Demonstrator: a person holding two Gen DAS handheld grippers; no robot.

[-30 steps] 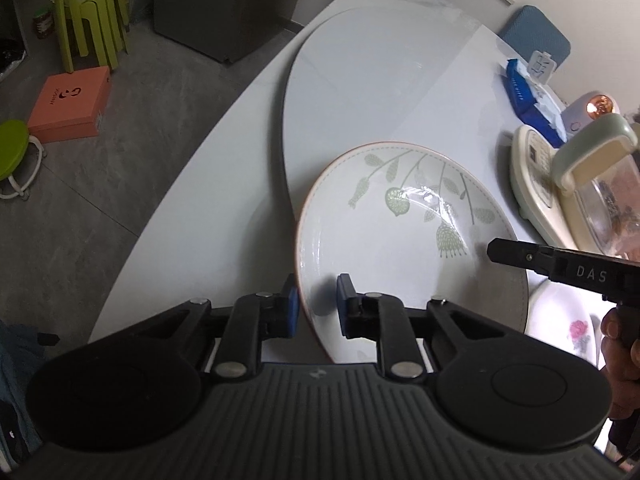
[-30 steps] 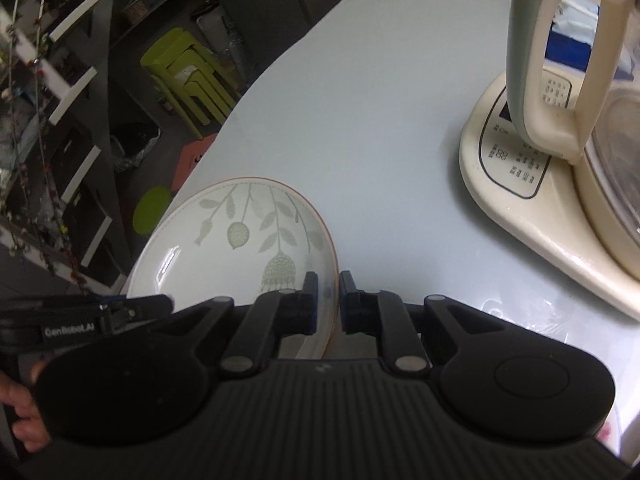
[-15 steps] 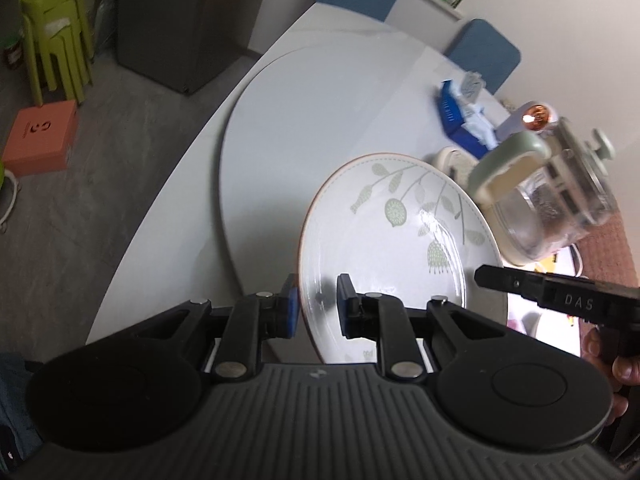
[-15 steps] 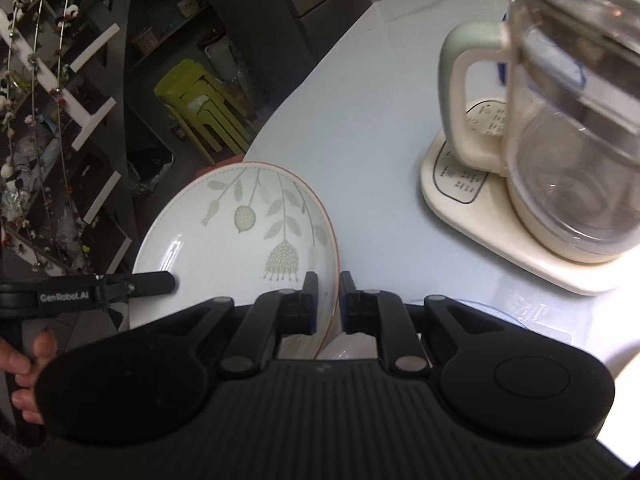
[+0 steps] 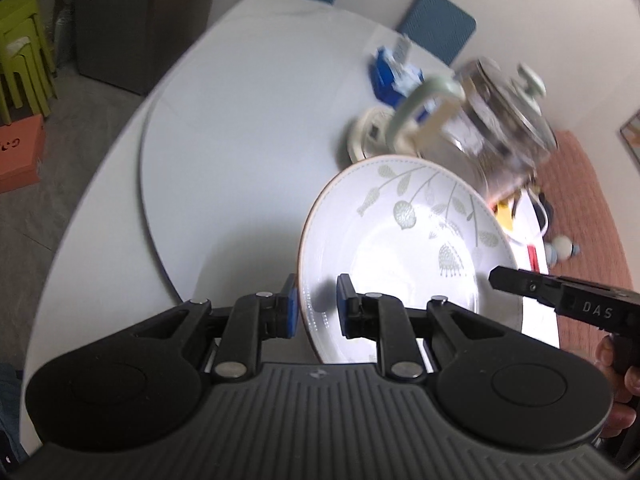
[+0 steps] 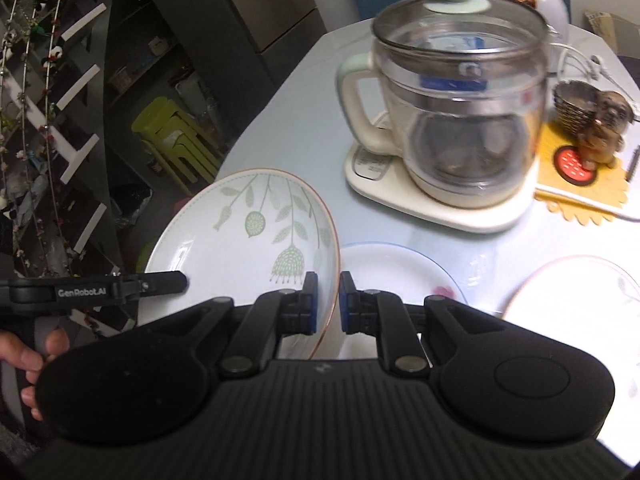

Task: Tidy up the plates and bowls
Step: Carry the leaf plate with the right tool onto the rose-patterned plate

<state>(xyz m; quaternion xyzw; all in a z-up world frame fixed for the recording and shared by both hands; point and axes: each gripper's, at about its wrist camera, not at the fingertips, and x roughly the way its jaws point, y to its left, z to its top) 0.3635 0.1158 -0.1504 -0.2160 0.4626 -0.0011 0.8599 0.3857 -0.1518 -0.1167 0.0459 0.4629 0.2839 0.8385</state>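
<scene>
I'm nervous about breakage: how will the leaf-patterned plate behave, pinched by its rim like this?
The leaf-patterned plate looks glazed, so probably slippery between the pads. It seems rigid ceramic, likely to chip if dropped. Held by the left claw and right claw, it should stay level.

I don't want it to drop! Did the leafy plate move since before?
Yes. The leaf-patterned plate has lifted and shifted toward the glass kettle, over the flower plate.

Both fisheye views bend straight lines toward their edges. The glass kettle smears with motion blur in the left view and softens in the right. Glare whitens the leaf-patterned plate below the kettle, and another plate blows out. Left of the kettle, shelves sit dim.
</scene>
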